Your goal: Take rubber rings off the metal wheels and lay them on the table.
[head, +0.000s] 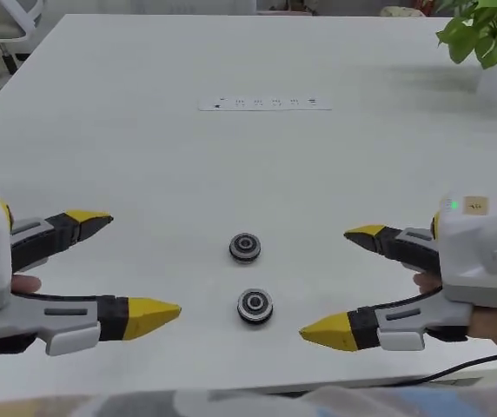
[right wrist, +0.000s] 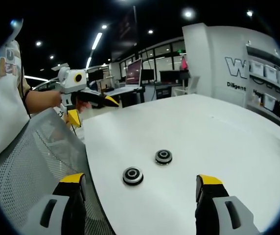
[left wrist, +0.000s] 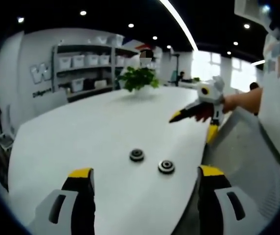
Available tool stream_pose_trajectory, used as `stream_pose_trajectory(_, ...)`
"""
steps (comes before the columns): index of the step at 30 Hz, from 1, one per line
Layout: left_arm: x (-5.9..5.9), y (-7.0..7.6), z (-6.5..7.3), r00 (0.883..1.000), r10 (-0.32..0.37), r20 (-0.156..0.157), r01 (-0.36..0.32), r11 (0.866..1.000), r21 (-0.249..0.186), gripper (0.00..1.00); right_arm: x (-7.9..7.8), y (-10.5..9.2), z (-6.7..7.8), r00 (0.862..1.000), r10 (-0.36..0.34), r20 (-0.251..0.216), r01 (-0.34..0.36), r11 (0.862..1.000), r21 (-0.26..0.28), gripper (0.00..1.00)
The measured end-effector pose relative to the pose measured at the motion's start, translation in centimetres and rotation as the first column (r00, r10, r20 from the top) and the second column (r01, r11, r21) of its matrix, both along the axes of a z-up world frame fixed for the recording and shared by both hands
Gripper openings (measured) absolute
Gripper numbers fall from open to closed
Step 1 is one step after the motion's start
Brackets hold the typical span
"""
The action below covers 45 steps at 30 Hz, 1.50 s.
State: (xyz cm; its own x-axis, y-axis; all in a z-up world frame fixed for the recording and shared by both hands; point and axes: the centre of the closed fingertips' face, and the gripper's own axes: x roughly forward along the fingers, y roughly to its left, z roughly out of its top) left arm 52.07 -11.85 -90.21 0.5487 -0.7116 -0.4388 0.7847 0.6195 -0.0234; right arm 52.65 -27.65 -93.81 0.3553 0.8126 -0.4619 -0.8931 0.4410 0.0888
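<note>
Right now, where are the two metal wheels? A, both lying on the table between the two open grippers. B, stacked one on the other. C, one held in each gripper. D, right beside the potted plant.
A: the farther wheel and the nearer wheel lie apart on the table, between the left gripper and the right gripper, whose jaws stand open and hold nothing.

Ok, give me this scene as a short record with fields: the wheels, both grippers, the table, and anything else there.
surface: white table
wheels: two, far wheel and near wheel, lying flat, apart
rubber rings: dark band around each wheel, seemingly not yet removed
left gripper: open, left of the wheels, touching nothing
right gripper: open, right of the wheels, touching nothing
other: plant at far right; socket strip set in table
</note>
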Motion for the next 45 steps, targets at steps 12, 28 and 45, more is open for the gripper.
stream_pose_trajectory(12, -0.8, -2.4, -1.0, 0.990, -0.140, -0.013, 0.140, 0.989, 0.048, 0.72, -0.1, 1.2, -0.6, 0.997, 0.073, 0.003, -0.073, 0.997, -0.023, 0.78)
stream_pose_trajectory(28, 0.2, -4.5, -2.4, 0.972, -0.229, -0.055, 0.233, 0.970, 0.073, 0.67, 0.2, 2.2, -2.5, 0.985, 0.168, -0.043, -0.170, 0.984, -0.055, 0.61)
stream_pose_trajectory(45, 1.0, -6.8, -3.9, 0.948, -0.308, -0.083, 0.315, 0.945, 0.090, 0.57, 1.0, 3.2, -3.8, 0.970, 0.239, -0.043, -0.242, 0.965, -0.100, 0.49)
